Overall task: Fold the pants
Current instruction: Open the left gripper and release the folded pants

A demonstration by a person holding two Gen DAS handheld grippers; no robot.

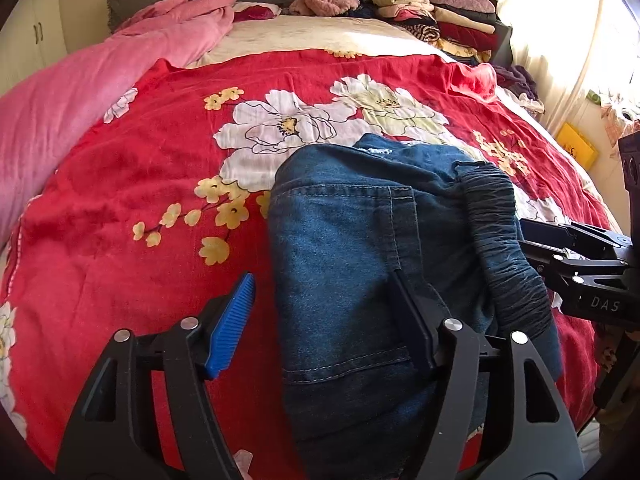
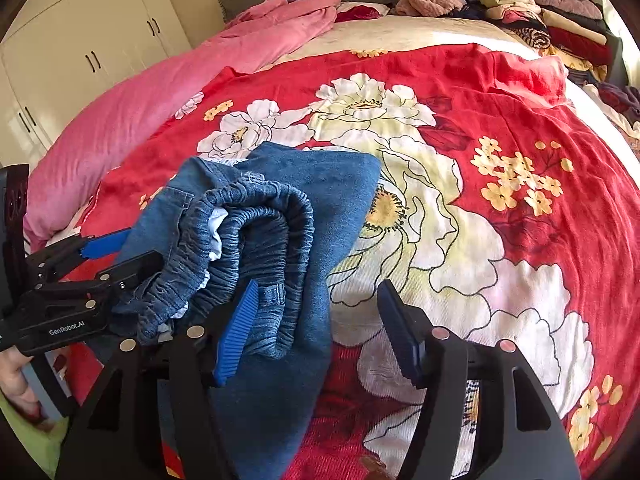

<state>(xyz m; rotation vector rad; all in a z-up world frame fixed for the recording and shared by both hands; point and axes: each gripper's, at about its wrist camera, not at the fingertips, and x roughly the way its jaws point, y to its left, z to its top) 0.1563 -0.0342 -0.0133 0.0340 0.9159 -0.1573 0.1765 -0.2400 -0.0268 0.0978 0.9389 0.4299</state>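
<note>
Both grippers, left [image 1: 324,320] and right [image 2: 316,320], stand open beside the bundled jeans [image 1: 360,240], apparently positioned to smooth its elastic waistband [image 2: 256,216].

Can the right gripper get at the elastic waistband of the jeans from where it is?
Probably yes. The right gripper is open, and the waistband bunches against its left finger with nothing between them. The left gripper is open over the denim beside it.

Red floral bedspread [image 1: 120,208], pink quilt [image 1: 60,104], stacked clothes [image 1: 432,12].
</note>
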